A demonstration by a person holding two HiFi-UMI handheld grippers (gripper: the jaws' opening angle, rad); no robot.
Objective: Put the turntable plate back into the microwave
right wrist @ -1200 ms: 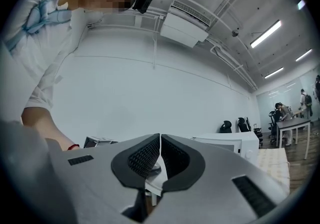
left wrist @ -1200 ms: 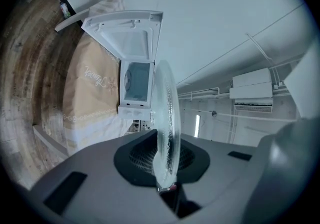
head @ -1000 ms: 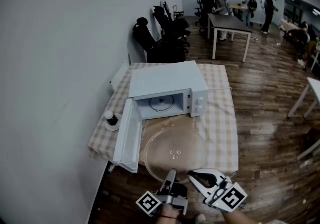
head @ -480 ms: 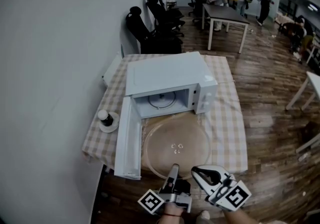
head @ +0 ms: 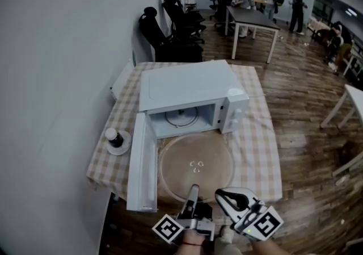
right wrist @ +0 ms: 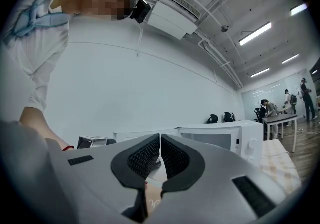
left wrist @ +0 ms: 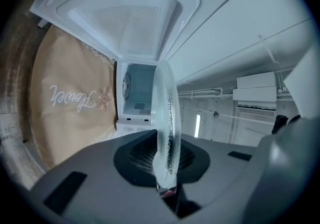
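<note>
- One microwave (head: 187, 92), its door (head: 142, 163) swung open; one glass turntable plate (head: 195, 163) level at its 6 o'clock, in front of the cavity; one small bottle (head: 113, 136) at 8 o'clock.
- Two grippers: the left gripper (head: 194, 189) pinches the plate's rim at 6 o'clock; the right gripper (head: 219, 194), at 5 o'clock, has its jaws closed on nothing.
- Both point forward, roughly level.
- Since a second ago, plate and grippers have come nearer the microwave; the grip is unchanged.

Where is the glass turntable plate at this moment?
In the head view the turntable plate is low centre, over the checked tablecloth just in front of the open microwave, its near rim clamped in the left gripper.
</note>
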